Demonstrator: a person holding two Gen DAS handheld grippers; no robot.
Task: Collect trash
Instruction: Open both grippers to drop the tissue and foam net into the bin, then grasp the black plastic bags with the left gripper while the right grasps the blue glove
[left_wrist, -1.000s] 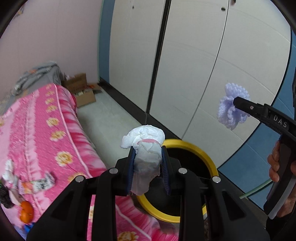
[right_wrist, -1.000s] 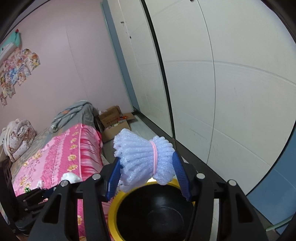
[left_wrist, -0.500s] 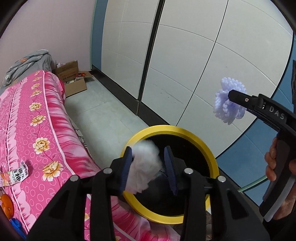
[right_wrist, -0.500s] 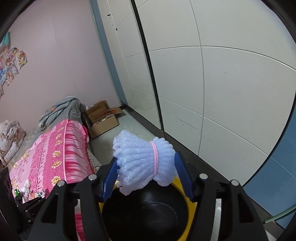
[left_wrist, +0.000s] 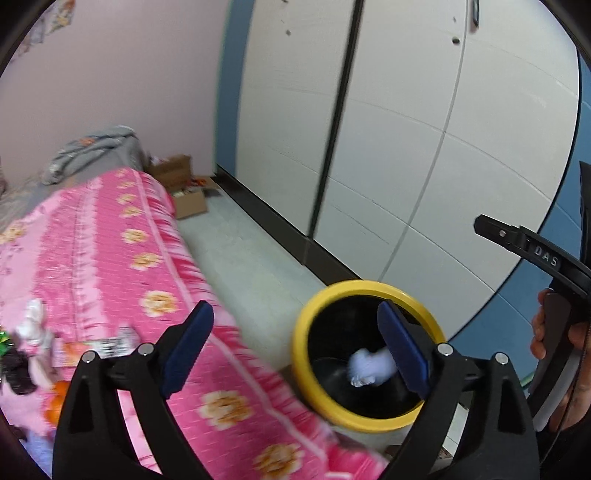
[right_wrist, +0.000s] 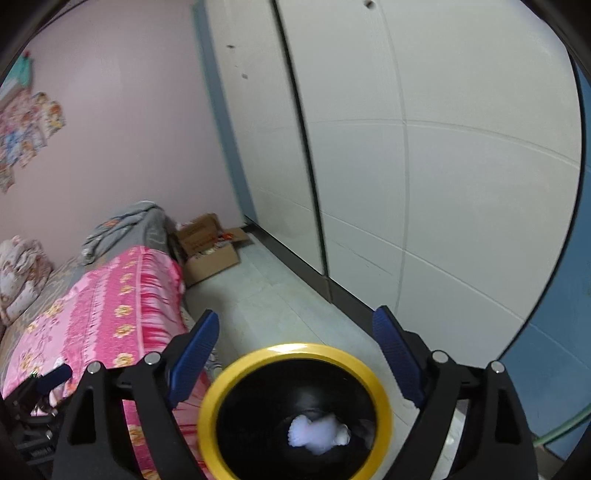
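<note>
A black bin with a yellow rim (left_wrist: 364, 287) (right_wrist: 295, 350) stands on the floor beside the bed. A pale foam bundle (left_wrist: 369, 365) (right_wrist: 317, 435) lies inside it at the bottom. My left gripper (left_wrist: 295, 347) is open and empty, its blue pads wide apart above the bin's left edge. My right gripper (right_wrist: 295, 354) is open and empty above the bin. The right gripper's black finger also shows in the left wrist view (left_wrist: 532, 251), held by a hand.
A bed with a pink flowered cover (left_wrist: 92, 266) (right_wrist: 103, 314) lies left of the bin, with small wrappers and an orange thing (left_wrist: 55, 398) on it. A cardboard box (right_wrist: 210, 251) sits on the floor by white wardrobe doors (right_wrist: 443, 184).
Both grippers have opened. The white tissue wad left my left gripper and the foam bundle left my right gripper; a pale bundle now lies in the bin.
</note>
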